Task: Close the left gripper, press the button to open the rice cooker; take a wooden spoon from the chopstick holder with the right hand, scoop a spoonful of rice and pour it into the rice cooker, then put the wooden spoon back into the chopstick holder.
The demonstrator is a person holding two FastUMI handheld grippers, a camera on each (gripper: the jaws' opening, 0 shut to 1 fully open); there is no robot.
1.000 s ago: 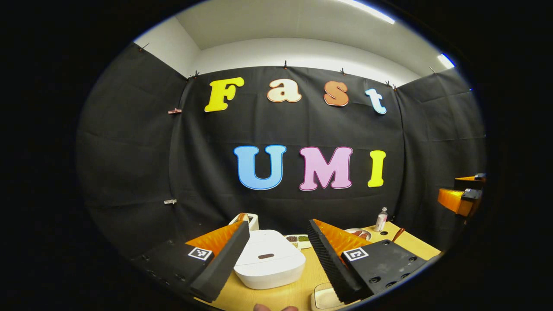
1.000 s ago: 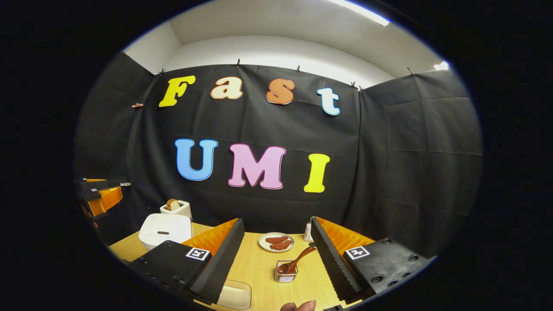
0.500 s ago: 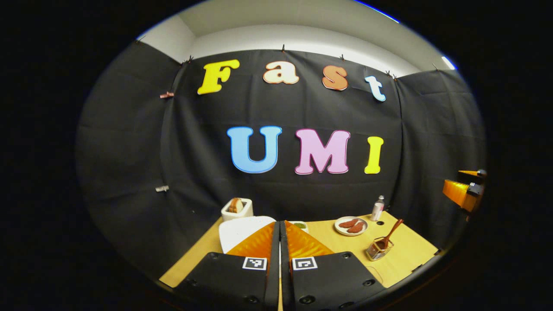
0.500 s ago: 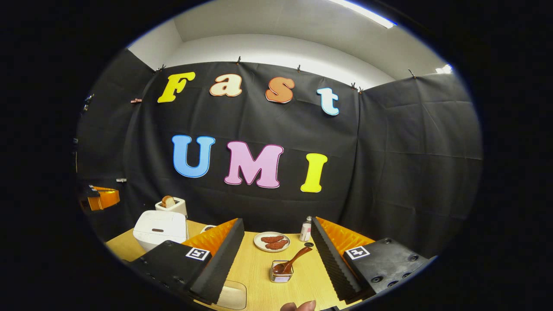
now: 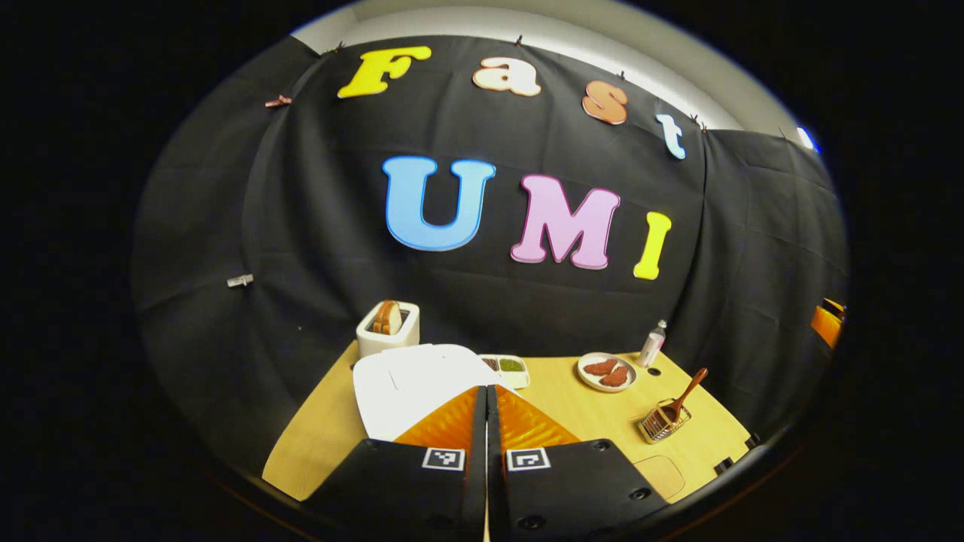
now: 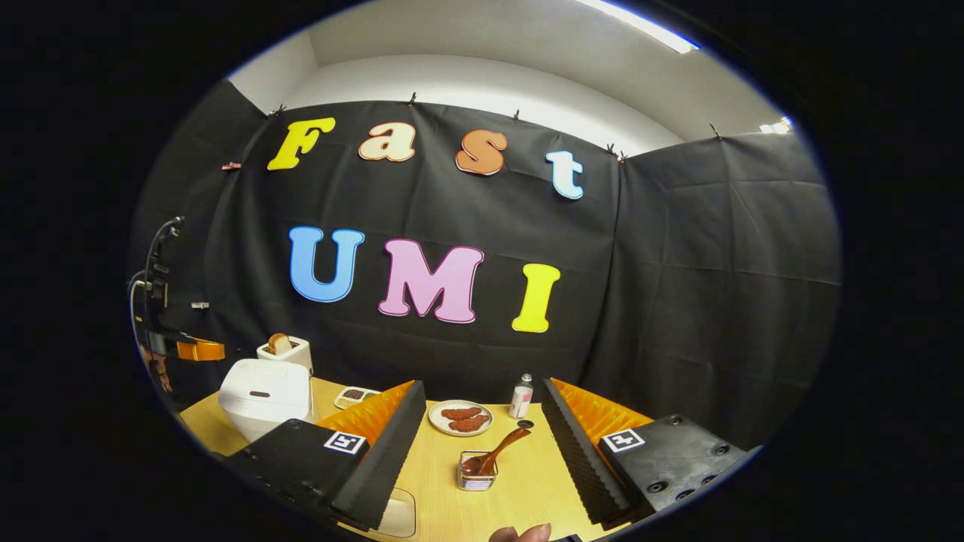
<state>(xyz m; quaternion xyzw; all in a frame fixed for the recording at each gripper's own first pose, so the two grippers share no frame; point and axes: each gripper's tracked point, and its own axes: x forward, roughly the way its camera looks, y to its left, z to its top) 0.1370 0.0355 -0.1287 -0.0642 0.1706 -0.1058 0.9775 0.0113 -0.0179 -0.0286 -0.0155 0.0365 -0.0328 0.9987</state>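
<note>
In the left gripper view my left gripper (image 5: 486, 391) is shut with nothing in it, its tips over the near edge of the white rice cooker (image 5: 410, 380), whose lid is down. The wooden spoon (image 5: 687, 390) leans in the wire chopstick holder (image 5: 657, 424) at the right. In the right gripper view my right gripper (image 6: 482, 406) stands open above the table, with the spoon (image 6: 493, 454) and holder (image 6: 474, 478) between and beyond its fingers. The rice cooker (image 6: 263, 397) sits far left, and the left gripper (image 6: 197, 350) hangs above it.
A toaster (image 5: 387, 329) with bread stands behind the cooker. A small divided dish (image 5: 506, 366), a plate of sausages (image 5: 607, 371) and a small bottle (image 5: 652, 344) line the back of the wooden table (image 5: 580, 410). A pale tray (image 6: 398, 519) lies at the near edge.
The left gripper went from open to shut and then tilted downward and forward over the cooker. The right gripper stayed open and drifted slightly, the holder shifting left in its view.
</note>
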